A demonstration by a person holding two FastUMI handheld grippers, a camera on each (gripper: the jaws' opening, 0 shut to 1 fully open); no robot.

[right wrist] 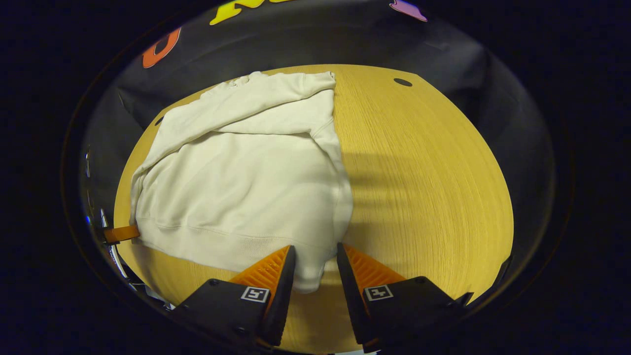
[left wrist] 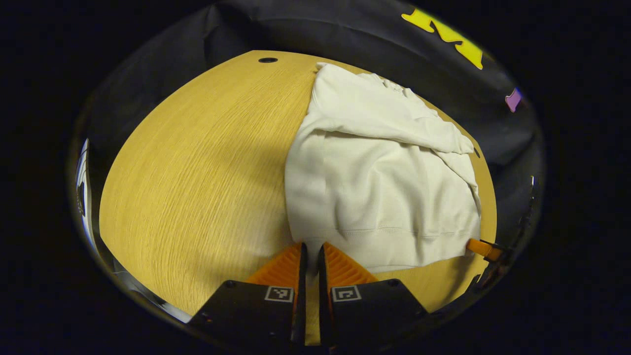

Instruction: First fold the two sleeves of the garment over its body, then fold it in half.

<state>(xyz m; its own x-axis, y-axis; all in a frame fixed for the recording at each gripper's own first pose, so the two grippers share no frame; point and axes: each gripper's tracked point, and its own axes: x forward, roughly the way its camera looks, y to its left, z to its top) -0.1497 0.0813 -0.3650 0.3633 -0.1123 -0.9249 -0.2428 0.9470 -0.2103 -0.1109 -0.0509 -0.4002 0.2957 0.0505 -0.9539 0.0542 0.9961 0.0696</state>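
Sweatshirt (right wrist: 236, 187) sleeves lie folded; left gripper (left wrist: 310, 256) pinches its hem corner, right gripper (right wrist: 315, 259) spread astride the other, for halving

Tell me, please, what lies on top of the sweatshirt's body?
A folded sleeve lies across the cream sweatshirt near its collar; whatever is beneath that fold is covered.

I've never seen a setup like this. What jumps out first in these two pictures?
A pale sweatshirt lies on a yellow wooden table, its sleeves already folded across its body. The right gripper sits at one bottom corner of the hem with cloth between its open fingers. In the left gripper view, the left gripper sits at the opposite hem corner, its fingers nearly closed.
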